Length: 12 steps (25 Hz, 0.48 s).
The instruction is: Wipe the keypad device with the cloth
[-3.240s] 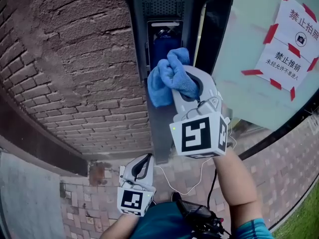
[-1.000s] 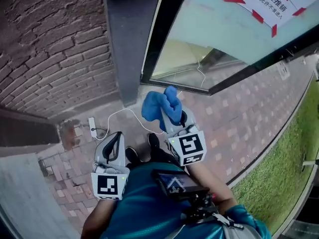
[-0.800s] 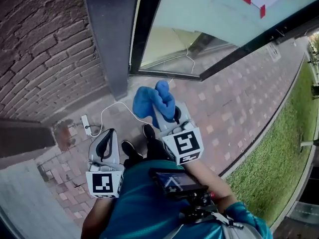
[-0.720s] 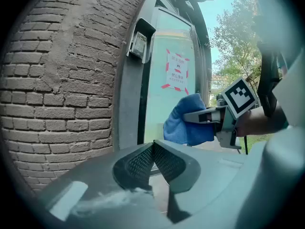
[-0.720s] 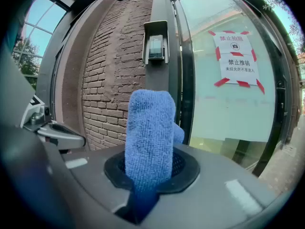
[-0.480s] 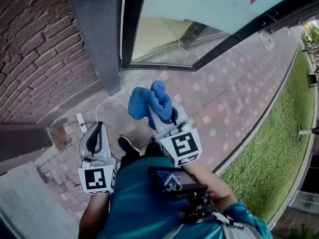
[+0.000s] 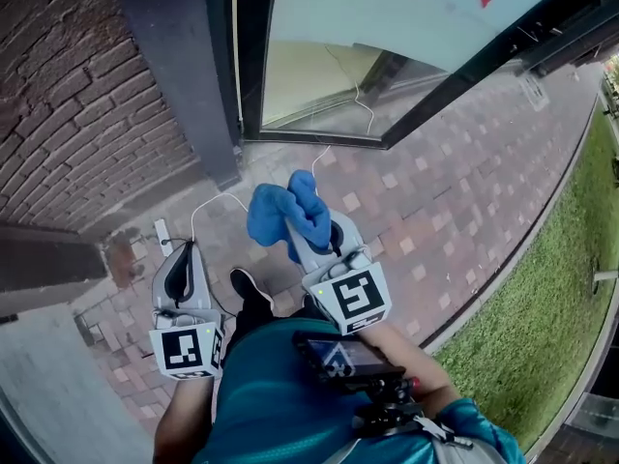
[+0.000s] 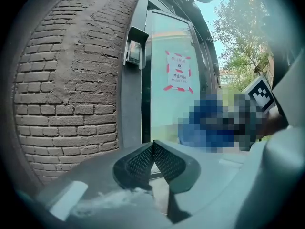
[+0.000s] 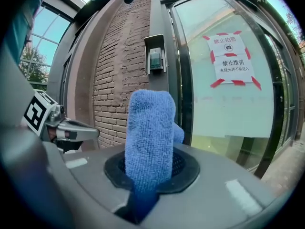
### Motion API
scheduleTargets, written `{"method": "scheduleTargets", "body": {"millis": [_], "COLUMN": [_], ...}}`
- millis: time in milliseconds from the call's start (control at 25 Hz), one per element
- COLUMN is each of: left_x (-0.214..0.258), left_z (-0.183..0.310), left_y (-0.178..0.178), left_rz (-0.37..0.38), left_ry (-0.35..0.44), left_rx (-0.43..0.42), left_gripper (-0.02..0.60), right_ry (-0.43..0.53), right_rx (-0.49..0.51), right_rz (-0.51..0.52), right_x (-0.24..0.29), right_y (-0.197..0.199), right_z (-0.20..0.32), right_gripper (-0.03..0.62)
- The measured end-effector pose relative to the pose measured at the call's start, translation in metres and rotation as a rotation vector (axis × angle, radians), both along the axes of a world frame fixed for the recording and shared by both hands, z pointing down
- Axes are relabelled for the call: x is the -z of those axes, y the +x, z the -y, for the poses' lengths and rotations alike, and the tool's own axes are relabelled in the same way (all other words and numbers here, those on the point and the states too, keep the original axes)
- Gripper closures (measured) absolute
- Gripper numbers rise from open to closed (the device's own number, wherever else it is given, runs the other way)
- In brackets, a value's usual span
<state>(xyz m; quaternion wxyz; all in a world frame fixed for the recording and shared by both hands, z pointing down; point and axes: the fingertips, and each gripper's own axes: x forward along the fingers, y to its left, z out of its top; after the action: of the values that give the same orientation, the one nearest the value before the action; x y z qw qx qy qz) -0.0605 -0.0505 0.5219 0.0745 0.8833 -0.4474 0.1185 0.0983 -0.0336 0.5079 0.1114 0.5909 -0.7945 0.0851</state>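
Blue cloth (image 9: 150, 132): bunched and pinched in the right gripper (image 9: 150, 168), its nap standing up out of the jaws. In the head view it flops forward over the gripper's nose, above the brick paving (image 7: 426, 220).
Right gripper: jaws clamped on the cloth, held low in front of the person's teal shirt (image 7: 271, 394).
Left gripper (image 8: 153, 149): its own view shows the mesh pads pressed tip to tip with nothing between them. The head view puts it low at the person's left, apart from the right one.
Keypad device (image 9: 155, 55): seen only in the two gripper views, mounted high on the grey post (image 9: 159, 13) beside the glass door (image 9: 228, 104), well apart from the cloth. The head view does not reach it.
Notice (image 9: 231, 58): a white sheet with red taped corners on the glass, plain in both gripper views. The head view catches just a red-edged corner at the top.
Brick wall (image 7: 87, 95): left of the post in every view.
Head view alone: a white cable (image 7: 208, 204) trailing over the paving, a dark shoe (image 7: 250, 286), and a grass strip (image 7: 551, 298) on the right.
Right gripper view alone: the left gripper seen side-on at its left edge.
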Motion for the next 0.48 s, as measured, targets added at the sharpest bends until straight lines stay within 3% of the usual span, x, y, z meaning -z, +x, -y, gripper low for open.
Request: {"method": "scheduleTargets", "body": {"millis": [280, 480], "left_x": [-0.016, -0.019], "left_z": [-0.079, -0.141], "left_y": [0.054, 0.091], "left_rz": [-0.011, 0.032], "left_ry": [-0.045, -0.047], "left_rx": [0.053, 0.105], "left_gripper": [0.589, 0.589], "right_ry": [0.004, -0.018], "right_rx": [0.030, 0.079], "right_rz": [0.046, 0.083], "right_x": [-0.008, -0.021], "right_y": [0.056, 0.092], "right_z": [-0.074, -0.132], "right_gripper": [0.542, 0.542]}}
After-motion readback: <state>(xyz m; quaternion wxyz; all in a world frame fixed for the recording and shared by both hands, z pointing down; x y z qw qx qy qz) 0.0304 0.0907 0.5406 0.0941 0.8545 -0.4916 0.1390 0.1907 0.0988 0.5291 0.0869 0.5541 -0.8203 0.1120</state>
